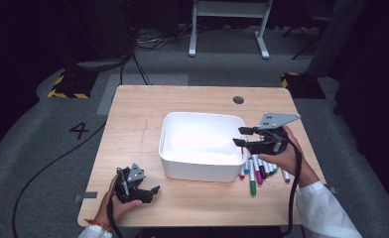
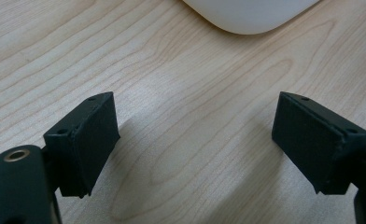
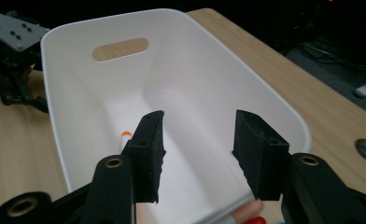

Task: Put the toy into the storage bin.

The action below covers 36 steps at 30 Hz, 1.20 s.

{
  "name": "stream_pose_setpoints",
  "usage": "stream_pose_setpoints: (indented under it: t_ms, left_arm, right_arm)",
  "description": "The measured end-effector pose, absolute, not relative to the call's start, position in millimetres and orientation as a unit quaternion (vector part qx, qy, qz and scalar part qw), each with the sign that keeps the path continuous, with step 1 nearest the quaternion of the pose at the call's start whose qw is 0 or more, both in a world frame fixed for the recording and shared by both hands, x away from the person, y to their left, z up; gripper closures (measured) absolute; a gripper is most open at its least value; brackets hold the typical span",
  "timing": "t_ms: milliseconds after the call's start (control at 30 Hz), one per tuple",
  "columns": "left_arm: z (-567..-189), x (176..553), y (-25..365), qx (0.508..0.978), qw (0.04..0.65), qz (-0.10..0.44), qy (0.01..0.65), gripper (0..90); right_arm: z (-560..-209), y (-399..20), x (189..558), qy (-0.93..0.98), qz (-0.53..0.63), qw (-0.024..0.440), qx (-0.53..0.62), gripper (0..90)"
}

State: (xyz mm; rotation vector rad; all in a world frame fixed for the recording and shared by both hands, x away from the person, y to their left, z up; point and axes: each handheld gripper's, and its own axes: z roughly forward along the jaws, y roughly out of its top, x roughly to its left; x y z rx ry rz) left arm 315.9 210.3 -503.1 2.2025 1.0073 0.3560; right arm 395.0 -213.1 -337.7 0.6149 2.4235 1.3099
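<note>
pale wood makes up the rectangular table top (image 1: 133, 124) in the high view, and a white rounded plastic bin (image 1: 202, 171) sits near its middle. the right gripper (image 1: 238, 136), black with a grey three-cornered plate on top, hangs over the bin's right rim, its jaws parted with nothing between them. just right of the bin, on the wood under that hand, lies a row of coloured marker pens (image 1: 259, 173), green, magenta, blue and red among them, close side by side. the left gripper (image 1: 153, 192) rests low on the near left part of the table, well apart from the pens and near the bin's front left corner.

in the left gripper view, its two black jaws stand spread wide over bare wood grain (image 2: 190, 116), gripping nothing; the bin's rounded white corner (image 2: 246, 16) shows at the top edge.

in the right gripper view, the jaws are partly spread above the bin's white inside (image 3: 195, 93) and empty. a marker with an orange and white end (image 3: 125, 137) lies on the bin's floor, partly hidden behind the left-hand jaw. the other gripper (image 3: 13, 56) shows beyond the bin's far wall with its handle slot.
</note>
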Motion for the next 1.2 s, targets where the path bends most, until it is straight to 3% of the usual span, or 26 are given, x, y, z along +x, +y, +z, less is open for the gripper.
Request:
stream_pose_setpoints:
  t_ms: [100, 300, 500, 900, 1200]
  left_arm:
    - [-503, 316, 210, 0.846, 0.34, 0.136, 0.387, 14.7]
    - [-503, 316, 210, 0.846, 0.34, 0.137, 0.387, 14.7]
    - [-503, 316, 210, 0.847, 0.339, 0.137, 0.386, 14.7]
    - [-503, 316, 210, 0.846, 0.34, 0.136, 0.387, 14.7]
    - [-503, 316, 210, 0.846, 0.339, 0.138, 0.387, 14.7]
  right_arm:
    - [-333, -245, 390, 0.832, 0.457, 0.196, 0.247, 52.3]
    - [-343, -286, 384, 0.821, 0.442, 0.225, 0.283, 51.6]
    - [-388, -328, 384, 0.815, 0.399, 0.236, 0.348, 48.0]
    - [-459, -355, 407, 0.81, 0.331, 0.232, 0.425, 46.9]
    - [-471, -362, 416, 0.801, 0.328, 0.223, 0.449, 49.3]
